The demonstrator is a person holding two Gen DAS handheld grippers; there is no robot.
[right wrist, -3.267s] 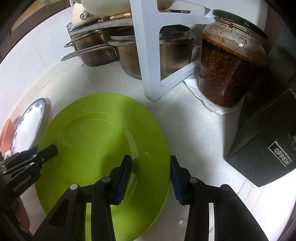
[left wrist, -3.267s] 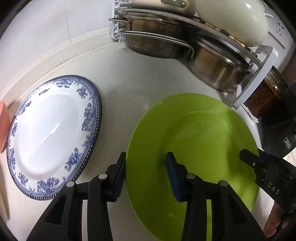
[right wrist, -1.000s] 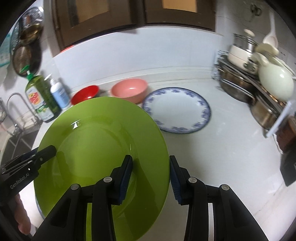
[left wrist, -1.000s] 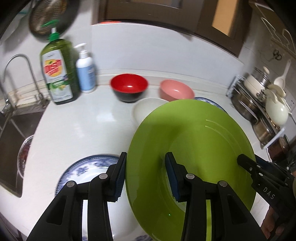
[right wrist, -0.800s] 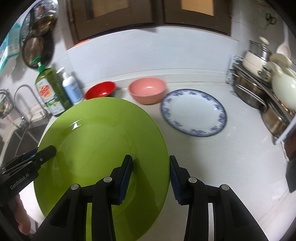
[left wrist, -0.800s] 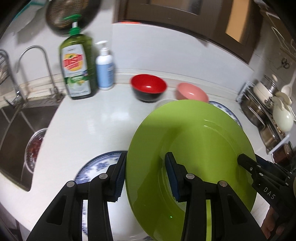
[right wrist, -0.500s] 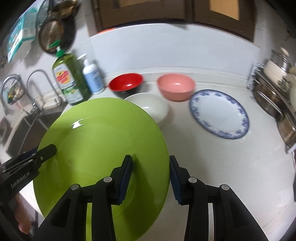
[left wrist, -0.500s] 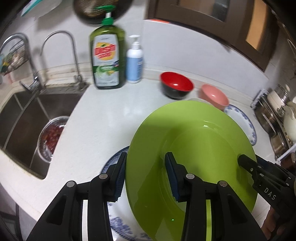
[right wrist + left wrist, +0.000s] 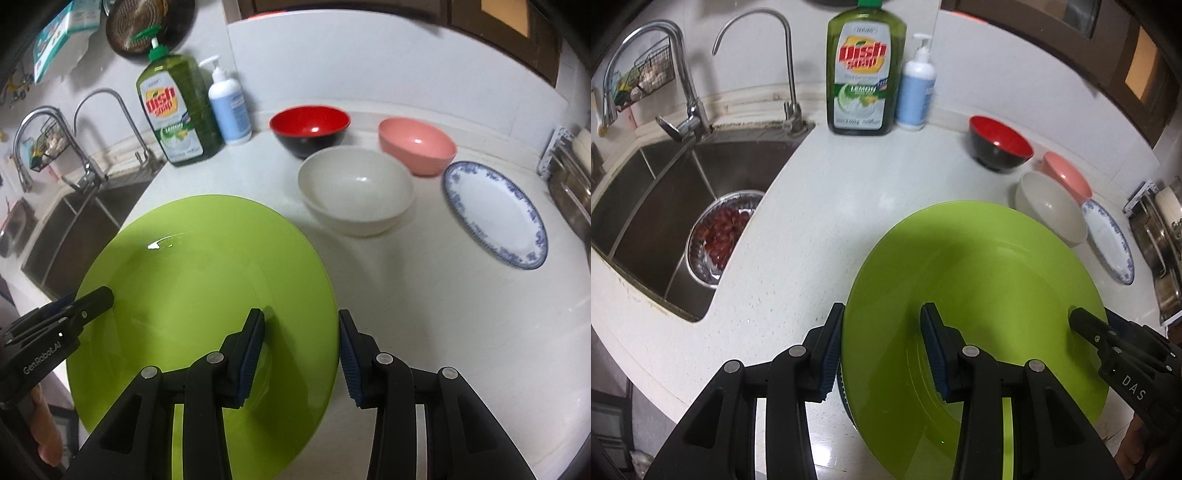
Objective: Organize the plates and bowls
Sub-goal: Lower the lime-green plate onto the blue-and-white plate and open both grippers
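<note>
Grippers, left (image 9: 881, 349) and right (image 9: 301, 352), are each clamped on a rim of the green plate (image 9: 979, 295), so it is kept level over a blue plate (image 9: 844, 387).

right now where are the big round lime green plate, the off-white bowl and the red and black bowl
big round lime green plate (image 9: 199, 280), right wrist view, on its flat centre
off-white bowl (image 9: 356, 184), right wrist view, on its inner wall
red and black bowl (image 9: 308, 120), right wrist view, on its red inside
</note>
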